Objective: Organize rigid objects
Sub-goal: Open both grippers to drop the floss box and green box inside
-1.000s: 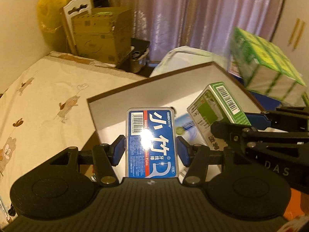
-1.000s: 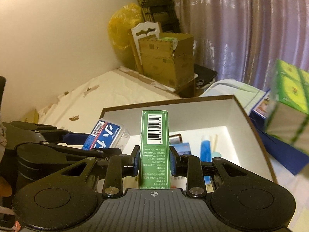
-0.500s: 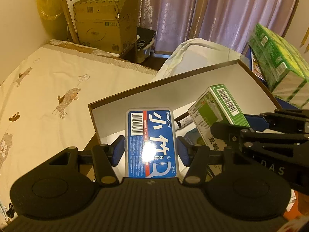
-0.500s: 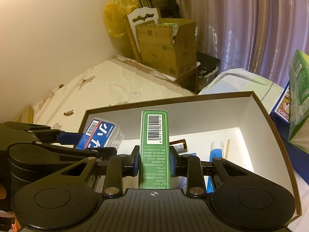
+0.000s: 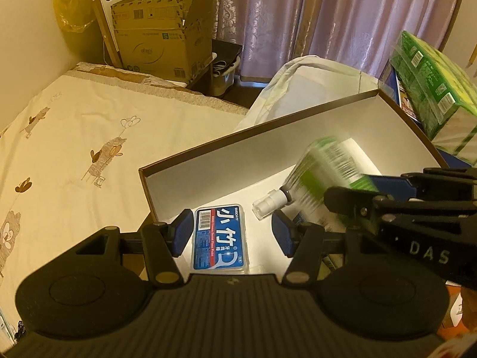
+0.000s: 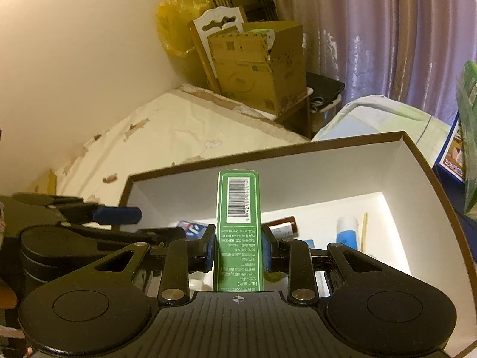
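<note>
A white box with a brown rim [image 5: 268,125] lies open on the bed; it also shows in the right wrist view [image 6: 328,144]. My left gripper [image 5: 232,232] is open above the box's near left corner. The blue flat case [image 5: 220,240] lies on the box floor between its fingers, apart from both pads. My right gripper [image 6: 238,247] is shut on a tall green carton [image 6: 238,229], held upright over the box. The carton shows blurred in the left wrist view [image 5: 325,176].
Inside the box lie a white spray bottle [image 5: 269,203], a brown vial [image 6: 283,225], a blue-and-white tube [image 6: 347,232] and a thin stick [image 6: 364,229]. A patterned bedsheet [image 5: 74,137] lies to the left. Cardboard boxes [image 5: 161,32] stand behind; green packs [image 5: 432,83] stand to the right.
My left gripper has opened and let go of the blue case, which now lies in the box. Both grippers have lowered toward the box. The right gripper still holds the green carton.
</note>
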A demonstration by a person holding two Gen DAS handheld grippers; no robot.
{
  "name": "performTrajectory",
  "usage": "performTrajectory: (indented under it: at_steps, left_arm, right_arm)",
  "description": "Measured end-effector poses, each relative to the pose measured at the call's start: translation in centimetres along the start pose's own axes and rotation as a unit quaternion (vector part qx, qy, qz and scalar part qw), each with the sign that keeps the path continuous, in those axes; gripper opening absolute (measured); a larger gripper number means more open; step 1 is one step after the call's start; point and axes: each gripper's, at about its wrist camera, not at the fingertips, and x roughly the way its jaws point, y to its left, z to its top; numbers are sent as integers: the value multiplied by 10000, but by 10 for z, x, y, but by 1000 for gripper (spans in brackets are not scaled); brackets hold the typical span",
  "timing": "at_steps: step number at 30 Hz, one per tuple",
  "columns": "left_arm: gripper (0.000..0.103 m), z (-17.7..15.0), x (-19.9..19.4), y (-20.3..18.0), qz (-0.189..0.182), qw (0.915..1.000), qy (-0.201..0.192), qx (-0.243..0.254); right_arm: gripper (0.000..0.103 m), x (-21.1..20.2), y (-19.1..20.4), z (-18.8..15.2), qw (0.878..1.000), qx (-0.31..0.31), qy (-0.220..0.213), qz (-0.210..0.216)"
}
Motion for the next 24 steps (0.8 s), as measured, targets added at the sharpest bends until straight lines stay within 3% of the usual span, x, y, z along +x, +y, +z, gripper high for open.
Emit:
performTrajectory:
  at_steps: [11,24]
  left_arm:
    - [54,-5,-5,0,-85,10000,9,11]
    - [54,-16,-24,-9,-172,9998,-82,90]
  right_arm:
    - [41,-14,1,-2,9999,33,-125,36]
    - [45,-35,1,-15,9998,108,-157,-70]
